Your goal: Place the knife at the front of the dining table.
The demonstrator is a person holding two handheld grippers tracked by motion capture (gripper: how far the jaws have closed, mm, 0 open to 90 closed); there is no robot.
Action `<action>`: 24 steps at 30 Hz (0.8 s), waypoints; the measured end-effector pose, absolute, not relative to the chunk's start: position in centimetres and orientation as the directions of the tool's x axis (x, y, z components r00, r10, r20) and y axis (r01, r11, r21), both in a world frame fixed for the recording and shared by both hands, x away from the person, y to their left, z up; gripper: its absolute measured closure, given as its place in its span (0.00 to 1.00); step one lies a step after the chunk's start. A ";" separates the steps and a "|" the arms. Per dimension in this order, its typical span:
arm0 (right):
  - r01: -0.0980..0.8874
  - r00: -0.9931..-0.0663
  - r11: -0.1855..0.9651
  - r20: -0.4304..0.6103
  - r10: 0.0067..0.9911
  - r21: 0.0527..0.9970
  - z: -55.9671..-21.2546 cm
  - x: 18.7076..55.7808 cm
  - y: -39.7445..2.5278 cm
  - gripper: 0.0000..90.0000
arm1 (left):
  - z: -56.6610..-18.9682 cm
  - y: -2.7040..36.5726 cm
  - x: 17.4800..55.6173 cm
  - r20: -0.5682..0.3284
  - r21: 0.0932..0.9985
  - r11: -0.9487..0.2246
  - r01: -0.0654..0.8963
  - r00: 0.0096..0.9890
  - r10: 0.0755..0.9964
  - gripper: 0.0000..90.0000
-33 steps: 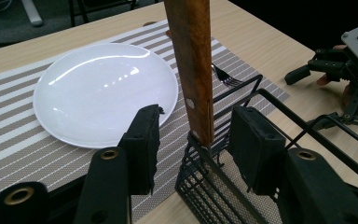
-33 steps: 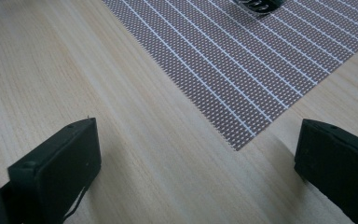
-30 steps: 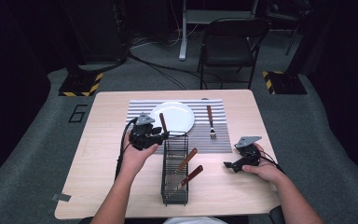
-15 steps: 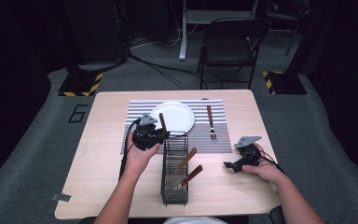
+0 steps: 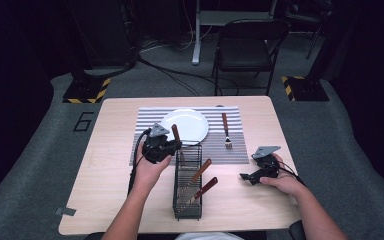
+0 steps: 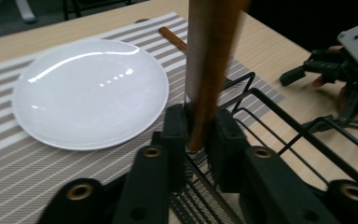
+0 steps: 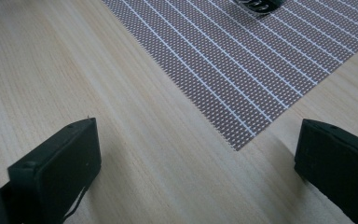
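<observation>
Left gripper (image 6: 198,135) is clamping a wooden-handled utensil (image 6: 209,60) above the wire caddy (image 5: 187,180), needing a straight vertical lift; right gripper (image 7: 196,163) is idling wide open.

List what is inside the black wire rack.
In the wire rack two wooden-handled utensils lean, handles up and to the right. A third utensil, clamped in the left tool, stands at its far end. Their lower ends are hidden by the wires.

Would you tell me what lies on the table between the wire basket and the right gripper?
Nothing: in the high view, bare wooden table separates the wire basket from the right gripper. The right gripper view shows wood and a placemat corner.
</observation>
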State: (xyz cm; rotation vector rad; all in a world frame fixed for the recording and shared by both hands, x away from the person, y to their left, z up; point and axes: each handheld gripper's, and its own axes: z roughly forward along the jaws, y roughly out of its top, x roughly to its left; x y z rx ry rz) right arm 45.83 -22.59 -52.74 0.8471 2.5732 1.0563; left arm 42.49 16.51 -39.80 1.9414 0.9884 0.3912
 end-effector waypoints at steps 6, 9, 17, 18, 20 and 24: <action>0.426 -0.805 0.571 0.005 0.594 0.701 -52.7 45.8 -22.6 0.00 | -39.3 16.1 42.1 -0.098 0.831 -0.299 0.469 0.652 0.752 0.89; 0.426 -0.805 0.571 0.005 0.594 0.701 -52.7 45.8 -22.6 0.00 | -38.8 15.9 42.1 -0.090 0.829 -0.311 0.464 0.660 0.746 0.89; 0.426 -0.805 0.571 0.005 0.594 0.702 -52.7 45.8 -22.6 0.00 | -37.4 16.0 42.1 -0.090 0.826 -0.320 0.464 0.669 0.738 0.89; 0.426 -0.805 0.571 0.005 0.594 0.701 -52.7 45.8 -22.6 0.00 | -37.2 16.1 42.1 -0.093 0.828 -0.317 0.464 0.670 0.737 0.89; 0.426 -0.805 0.571 0.005 0.594 0.701 -52.7 45.8 -22.6 0.00 | -36.7 16.2 42.1 -0.091 0.829 -0.318 0.460 0.672 0.735 0.89; 0.426 -0.805 0.572 0.005 0.594 0.701 -52.7 45.8 -22.6 0.00 | -35.7 16.5 42.0 -0.093 0.837 -0.305 0.454 0.668 0.738 0.89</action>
